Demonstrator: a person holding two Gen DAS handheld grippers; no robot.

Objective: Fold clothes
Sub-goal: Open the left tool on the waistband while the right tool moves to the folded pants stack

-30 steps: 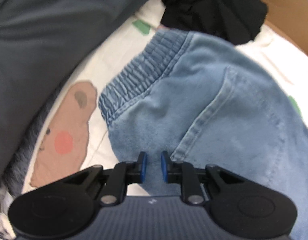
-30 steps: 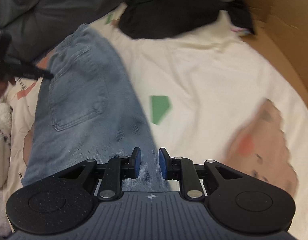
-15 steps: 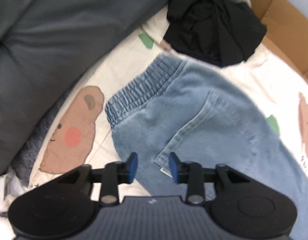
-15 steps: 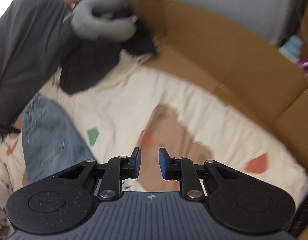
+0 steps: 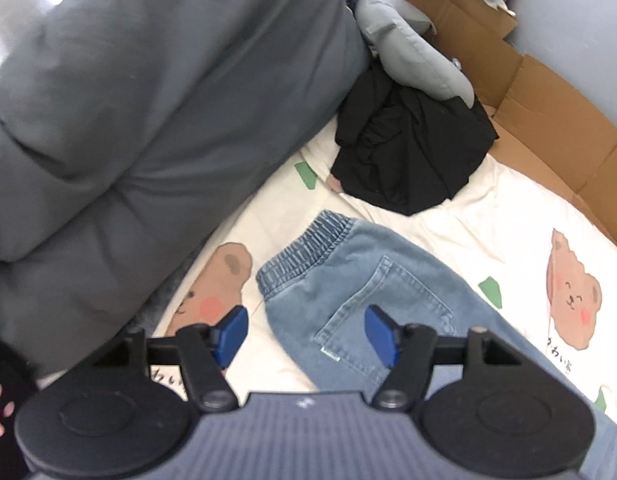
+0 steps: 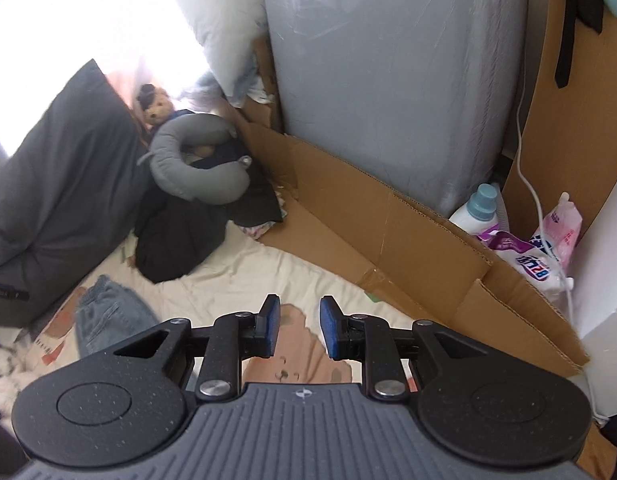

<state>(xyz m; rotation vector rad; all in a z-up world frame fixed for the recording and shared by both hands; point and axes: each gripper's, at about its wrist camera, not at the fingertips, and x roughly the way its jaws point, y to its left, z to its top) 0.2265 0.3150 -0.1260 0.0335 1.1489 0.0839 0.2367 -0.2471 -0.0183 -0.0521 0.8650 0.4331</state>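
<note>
Both grippers sit higher above the bed than a second ago, so far more of the room shows in each view. Biggest is the grey duvet (image 5: 148,128), heaped along the left of the cream sheet (image 5: 508,216) printed with brown bears. On that sheet lie the blue jeans (image 5: 364,292), waistband toward the duvet and back pocket up, flat and touched by neither gripper; a second ago they filled the left wrist view, and now they take up only its lower middle. A grey wrapped block (image 6: 388,80) stands behind a flattened cardboard sheet (image 6: 388,224) that edges the bed. A black garment (image 5: 408,152) is bunched beyond the jeans, with a grey neck pillow (image 6: 196,168) and a small teddy bear (image 6: 156,106) behind it. Right of the cardboard are a white bottle with a blue cap (image 6: 478,210) and pink and purple pouches (image 6: 548,248); their print is too blurred to read. The left gripper (image 5: 306,332) hangs over the jeans, its jaws widening with nothing between them, much wider than a second ago. The right gripper (image 6: 296,326) has its jaws parting slightly, narrow and empty, over a bear print.
</note>
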